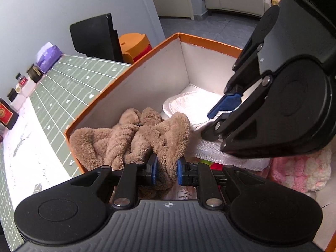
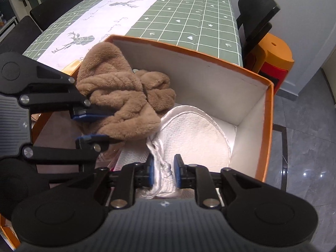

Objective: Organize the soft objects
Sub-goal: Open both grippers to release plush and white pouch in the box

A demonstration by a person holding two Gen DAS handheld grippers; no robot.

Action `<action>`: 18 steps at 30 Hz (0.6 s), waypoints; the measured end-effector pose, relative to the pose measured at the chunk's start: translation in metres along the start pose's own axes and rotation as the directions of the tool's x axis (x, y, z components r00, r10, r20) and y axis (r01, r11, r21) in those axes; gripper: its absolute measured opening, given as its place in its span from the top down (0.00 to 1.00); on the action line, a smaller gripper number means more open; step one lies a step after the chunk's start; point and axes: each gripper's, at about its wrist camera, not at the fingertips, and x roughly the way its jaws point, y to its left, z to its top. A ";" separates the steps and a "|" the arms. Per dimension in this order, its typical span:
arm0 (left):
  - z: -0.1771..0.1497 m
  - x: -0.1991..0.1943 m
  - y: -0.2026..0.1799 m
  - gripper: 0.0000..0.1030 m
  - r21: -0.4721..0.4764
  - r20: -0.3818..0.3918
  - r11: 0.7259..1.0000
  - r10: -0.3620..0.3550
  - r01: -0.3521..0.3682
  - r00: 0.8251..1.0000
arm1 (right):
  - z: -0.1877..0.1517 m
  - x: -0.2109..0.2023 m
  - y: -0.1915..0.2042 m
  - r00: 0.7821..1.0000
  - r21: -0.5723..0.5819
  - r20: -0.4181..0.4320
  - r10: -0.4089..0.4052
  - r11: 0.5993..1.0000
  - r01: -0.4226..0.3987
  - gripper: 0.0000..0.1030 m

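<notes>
Two grippers' cloths [image 1: 147, 138], bunched, axis unclear.

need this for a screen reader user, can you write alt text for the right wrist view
The right gripper pinches a bunched white cloth inside an orange box with white walls. To its left, the left gripper holds a fluffy brown towel that spills over the box's edge. Behind the box is a table with a green checked cover.
</notes>
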 end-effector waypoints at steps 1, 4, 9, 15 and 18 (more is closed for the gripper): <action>0.000 0.000 -0.001 0.81 0.007 -0.003 1.000 0.000 0.000 1.000 | 0.000 0.000 0.000 1.000 -0.001 -0.002 0.002 1.000 -0.002 0.79; -0.001 0.001 -0.001 0.80 0.015 -0.007 1.000 -0.001 0.001 1.000 | 0.000 -0.001 0.003 1.000 -0.010 -0.007 -0.003 1.000 0.003 0.75; -0.004 -0.003 -0.004 0.69 0.041 0.006 0.999 0.001 -0.001 1.000 | 0.002 -0.005 0.008 1.000 -0.017 -0.012 -0.027 1.000 0.026 0.70; -0.008 -0.019 -0.009 0.41 0.046 0.040 0.999 -0.004 0.002 0.999 | 0.000 -0.019 0.011 0.996 -0.024 -0.006 -0.086 0.996 0.086 0.55; -0.010 -0.030 -0.011 0.38 0.043 0.059 0.999 0.000 -0.002 0.998 | 0.000 -0.027 0.014 0.992 -0.031 0.010 -0.125 0.992 0.126 0.48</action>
